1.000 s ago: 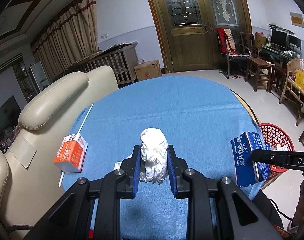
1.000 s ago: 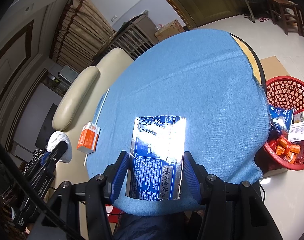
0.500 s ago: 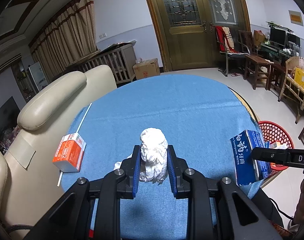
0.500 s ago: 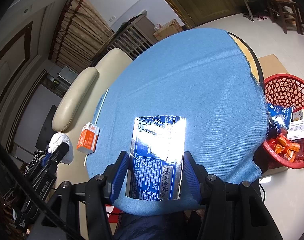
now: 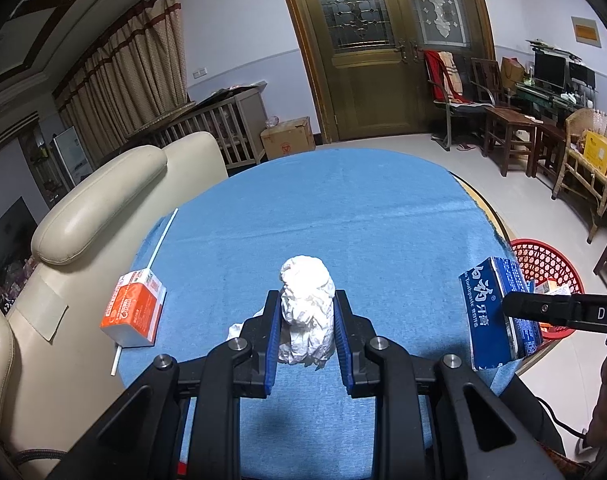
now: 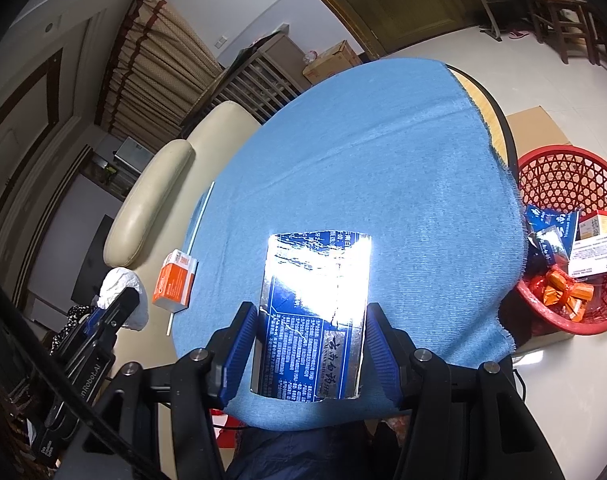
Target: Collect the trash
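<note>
My left gripper (image 5: 306, 312) is shut on a crumpled white tissue (image 5: 306, 312) and holds it above the blue tablecloth (image 5: 343, 216). My right gripper (image 6: 312, 320) is shut on a shiny blue toothpaste box (image 6: 315, 304), held above the near edge of the table; the box also shows in the left wrist view (image 5: 497, 316). A red mesh basket (image 6: 559, 184) with several pieces of trash stands on the floor to the right of the table. An orange and white carton (image 5: 133, 309) lies at the table's left edge, next to a white straw (image 5: 163, 236).
A cream leather armchair (image 5: 99, 208) presses against the table's left side. A flat cardboard sheet (image 6: 539, 124) lies on the floor behind the basket. Wooden chairs (image 5: 515, 136) and a double door (image 5: 383, 52) are far behind.
Both grippers keep their hold. The views have shifted only slightly; the basket looks a little nearer in the right wrist view.
</note>
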{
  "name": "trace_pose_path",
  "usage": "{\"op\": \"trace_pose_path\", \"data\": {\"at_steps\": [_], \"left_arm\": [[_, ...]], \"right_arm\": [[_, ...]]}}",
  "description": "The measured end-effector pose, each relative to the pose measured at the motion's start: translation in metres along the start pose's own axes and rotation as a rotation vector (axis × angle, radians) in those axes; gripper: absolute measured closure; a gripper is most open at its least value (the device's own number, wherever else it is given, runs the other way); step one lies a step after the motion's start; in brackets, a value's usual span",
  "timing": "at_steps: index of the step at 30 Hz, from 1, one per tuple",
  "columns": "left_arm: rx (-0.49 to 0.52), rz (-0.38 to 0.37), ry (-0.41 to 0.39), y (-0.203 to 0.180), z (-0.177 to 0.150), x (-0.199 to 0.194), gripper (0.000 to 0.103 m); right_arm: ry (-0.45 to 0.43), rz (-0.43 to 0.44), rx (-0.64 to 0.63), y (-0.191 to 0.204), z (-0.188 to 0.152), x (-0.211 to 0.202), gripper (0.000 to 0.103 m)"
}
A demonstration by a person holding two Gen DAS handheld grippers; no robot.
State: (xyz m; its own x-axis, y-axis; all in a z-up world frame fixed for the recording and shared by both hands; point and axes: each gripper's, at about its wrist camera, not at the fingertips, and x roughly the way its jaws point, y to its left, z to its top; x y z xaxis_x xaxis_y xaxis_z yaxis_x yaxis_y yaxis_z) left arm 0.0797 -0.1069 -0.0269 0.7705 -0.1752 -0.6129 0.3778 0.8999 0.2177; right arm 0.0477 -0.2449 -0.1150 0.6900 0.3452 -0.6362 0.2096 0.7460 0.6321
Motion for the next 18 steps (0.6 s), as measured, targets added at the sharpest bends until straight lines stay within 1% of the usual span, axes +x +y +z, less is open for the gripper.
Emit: {"op": "trace_pose_path", "data": {"at_steps": [9, 15, 18], "left_arm": [[0.015, -0.011, 0.002, 0.001, -0.001, 0.003, 0.076], [0.030, -0.018, 0.007, -0.005, -0.001, 0.006, 0.076], [0.034, -0.025, 0.010, -0.002, -0.003, 0.009, 0.076]], "right_arm": [[-0.010, -0.002, 0.021, -0.007, -0.001, -0.005, 0.045], [-0.015, -0.002, 0.035, -0.013, -0.001, -0.009, 0.045], [-0.018, -0.002, 0.042, -0.016, -0.002, -0.010, 0.045]]}}
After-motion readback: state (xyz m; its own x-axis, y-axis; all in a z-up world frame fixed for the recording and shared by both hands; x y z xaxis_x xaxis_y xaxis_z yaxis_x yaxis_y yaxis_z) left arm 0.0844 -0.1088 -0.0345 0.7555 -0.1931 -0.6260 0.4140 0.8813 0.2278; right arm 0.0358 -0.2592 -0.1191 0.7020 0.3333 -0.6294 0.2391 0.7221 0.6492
